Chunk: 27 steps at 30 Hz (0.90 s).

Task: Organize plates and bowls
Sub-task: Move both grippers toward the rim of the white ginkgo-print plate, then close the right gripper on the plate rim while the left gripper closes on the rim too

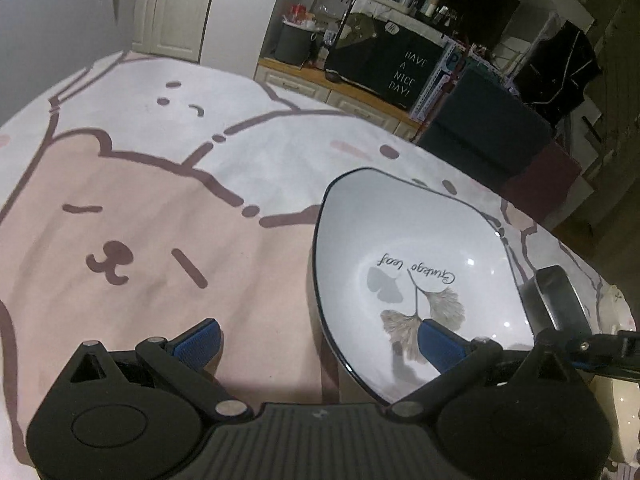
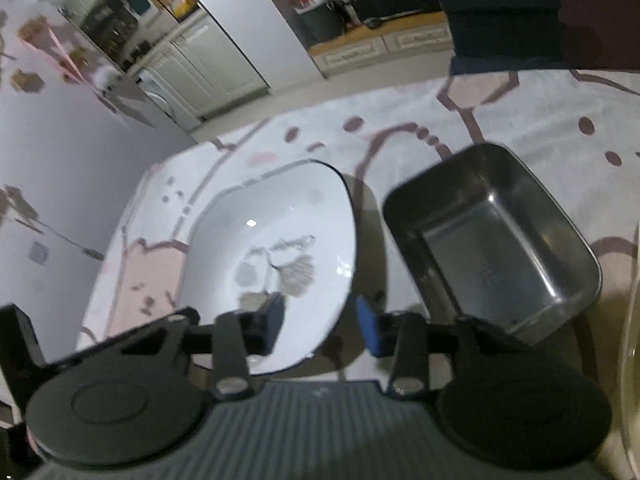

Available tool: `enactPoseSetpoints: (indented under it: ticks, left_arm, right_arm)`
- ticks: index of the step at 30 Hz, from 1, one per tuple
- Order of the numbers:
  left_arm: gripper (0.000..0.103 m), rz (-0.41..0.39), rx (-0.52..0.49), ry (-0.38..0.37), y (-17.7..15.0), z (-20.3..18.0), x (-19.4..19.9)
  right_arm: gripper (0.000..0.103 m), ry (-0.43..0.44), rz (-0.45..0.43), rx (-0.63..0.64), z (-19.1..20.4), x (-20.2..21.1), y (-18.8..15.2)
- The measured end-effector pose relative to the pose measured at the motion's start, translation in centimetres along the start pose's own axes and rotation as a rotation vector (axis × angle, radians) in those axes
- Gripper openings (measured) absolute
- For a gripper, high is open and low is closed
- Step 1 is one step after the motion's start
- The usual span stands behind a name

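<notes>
Your left tool (image 1: 316,338) stands released, its blue-padded fingers (image 1: 198,340) spread wide. The left finger hangs over the surface (image 1: 140,208), which is covered by a pink-and-white cloth printed with cartoon bears; the right finger reaches over the near rim of the white ceramic dish with a dark rim and a ginkgo-leaf print (image 1: 420,248). No pad presses on the dish, which lies ahead and to the right of this tool. Beyond the dish's right edge, part of a dark metal container (image 1: 556,300) shows.

Your right tool (image 2: 320,326) straddles the near right rim of the same white dish (image 2: 280,232). Its left finger is inside the dish and its right finger outside, over the cloth (image 2: 520,120). The jaws stand partly closed, yet a gap remains between each pad and the rim, so nothing is grasped. The picture is motion-blurred, and contact at the left pad cannot be judged with certainty. Just right of this tool, ahead, sits the rectangular stainless-steel container (image 2: 492,240), empty, close beside the dish but apart from it. At the far right edge a pale curved rim (image 2: 630,320) enters; you cannot tell what it belongs to.
</notes>
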<state>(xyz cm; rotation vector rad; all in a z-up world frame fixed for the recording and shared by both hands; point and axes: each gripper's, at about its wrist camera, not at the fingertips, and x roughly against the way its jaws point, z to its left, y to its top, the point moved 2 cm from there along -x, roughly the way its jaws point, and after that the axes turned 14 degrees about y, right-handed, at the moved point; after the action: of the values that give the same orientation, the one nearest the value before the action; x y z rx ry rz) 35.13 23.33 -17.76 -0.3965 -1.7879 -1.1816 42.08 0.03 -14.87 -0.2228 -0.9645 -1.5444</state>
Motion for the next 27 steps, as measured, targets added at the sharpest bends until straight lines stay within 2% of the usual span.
enactPoseSetpoints:
  ticks: [2, 6, 8, 13, 17, 21, 25, 27]
  left_arm:
    - [0.103, 0.009, 0.005, 0.006, 0.0, 0.3, -0.3]
    - [0.103, 0.000, 0.018, 0.013, 0.2, 1.3, -0.2]
    - [0.103, -0.018, 0.015, 0.014, 0.6, 1.8, 0.1]
    - [0.103, -0.070, -0.031, 0.011, 1.6, 2.1, 1.0]
    - [0.103, -0.091, -0.048, 0.034, 3.0, 2.6, 1.1]
    - [0.103, -0.109, -0.056, 0.044, 4.5, 3.5, 0.6]
    - [0.103, -0.054, -0.059, 0.107, 5.9, 3.9, -0.7]
    - [0.103, -0.042, -0.055, 0.065, 6.2, 4.0, -1.2]
  right_arm:
    - [0.034, -0.029, 0.009, -0.003, -0.4, -1.0, 0.0]
    - [0.026, -0.090, 0.030, 0.015, -0.4, -2.0, 0.1]
    - [0.015, -0.110, 0.048, 0.027, -0.3, -2.6, 0.0]
    - [0.015, -0.165, 0.069, 0.139, 1.6, -2.7, -0.5]
    - [0.017, -0.113, 0.089, 0.171, 2.8, -3.4, -1.1]
    - [0.018, -0.102, 0.089, 0.206, 3.6, -4.6, -1.1]
    - [0.017, -0.103, 0.066, 0.229, 3.5, -5.5, -0.4]
    - [0.016, -0.096, 0.052, 0.209, 2.9, -5.7, 0.3]
